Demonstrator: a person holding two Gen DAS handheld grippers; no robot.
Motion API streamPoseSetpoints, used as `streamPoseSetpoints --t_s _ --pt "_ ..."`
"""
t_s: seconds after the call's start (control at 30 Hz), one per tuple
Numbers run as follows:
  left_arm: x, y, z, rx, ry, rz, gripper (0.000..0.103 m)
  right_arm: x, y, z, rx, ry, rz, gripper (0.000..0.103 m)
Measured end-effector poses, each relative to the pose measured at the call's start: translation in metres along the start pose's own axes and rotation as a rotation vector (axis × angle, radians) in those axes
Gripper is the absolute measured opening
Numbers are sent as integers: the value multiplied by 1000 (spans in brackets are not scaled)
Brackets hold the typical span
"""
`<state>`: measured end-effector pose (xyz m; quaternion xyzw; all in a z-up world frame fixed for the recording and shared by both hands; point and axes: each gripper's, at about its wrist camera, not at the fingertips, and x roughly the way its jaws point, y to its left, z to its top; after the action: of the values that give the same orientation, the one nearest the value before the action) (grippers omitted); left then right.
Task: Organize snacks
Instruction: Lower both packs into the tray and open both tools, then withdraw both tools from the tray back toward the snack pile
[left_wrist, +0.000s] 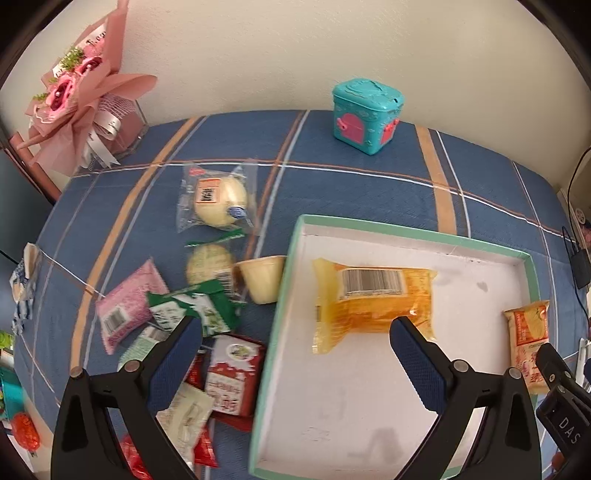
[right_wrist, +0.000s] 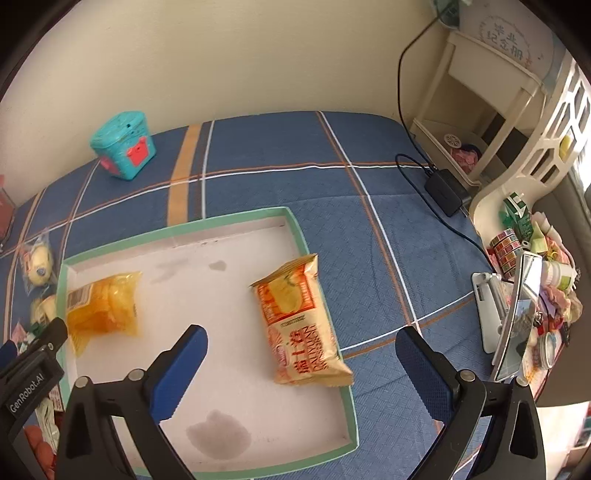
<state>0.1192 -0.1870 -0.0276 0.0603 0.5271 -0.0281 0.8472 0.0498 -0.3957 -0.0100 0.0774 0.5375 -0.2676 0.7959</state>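
A shallow white box with a green rim (left_wrist: 406, 229) (right_wrist: 177, 230) lies on the blue checked cloth. Inside it rest a clear yellow-orange snack pack (left_wrist: 373, 299) (right_wrist: 103, 306) and an orange printed snack pack (right_wrist: 299, 321) (left_wrist: 526, 343) leaning on the box's right rim. My left gripper (left_wrist: 295, 354) hangs open above the box's left edge, nothing between its fingers. My right gripper (right_wrist: 301, 365) hangs open over the orange printed pack without touching it. Left of the box lies a heap of loose snacks: a wrapped bun (left_wrist: 219, 199), a pink pack (left_wrist: 127, 299), a green pack (left_wrist: 195, 306), a red pack (left_wrist: 232, 376).
A teal toy box (left_wrist: 365, 114) (right_wrist: 123, 146) stands at the back by the wall. A pink bouquet (left_wrist: 77, 92) sits at the back left. At the right are a black charger with cable (right_wrist: 445, 192), a tilted mirror (right_wrist: 517, 317) and a cluttered white shelf (right_wrist: 532, 177).
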Motion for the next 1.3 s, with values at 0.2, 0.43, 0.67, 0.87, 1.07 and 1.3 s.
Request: streamPoseSetpoints --t_s 0.2,0.43,0.67,0.87,1.07,1.3 --pt "-8 21 -4 5 -38 5 101 -9 7 -8 -12 -20 32 103" --pt "-16 51 -8 13 -60 37 101 -16 20 -17 -47 -33 44 103" --pt "-26 86 -18 9 -84 83 101 -30 32 -28 -62 -48 76 103" --pt "-36 111 -25 -33 -85 33 101 -48 49 -37 -77 -74 119 103" --pt "-45 123 -29 -5 -92 21 101 -59 72 -48 -104 -88 143 103" --pt "-53 147 -32 -36 -103 7 101 -65 103 -58 -120 -71 232 103"
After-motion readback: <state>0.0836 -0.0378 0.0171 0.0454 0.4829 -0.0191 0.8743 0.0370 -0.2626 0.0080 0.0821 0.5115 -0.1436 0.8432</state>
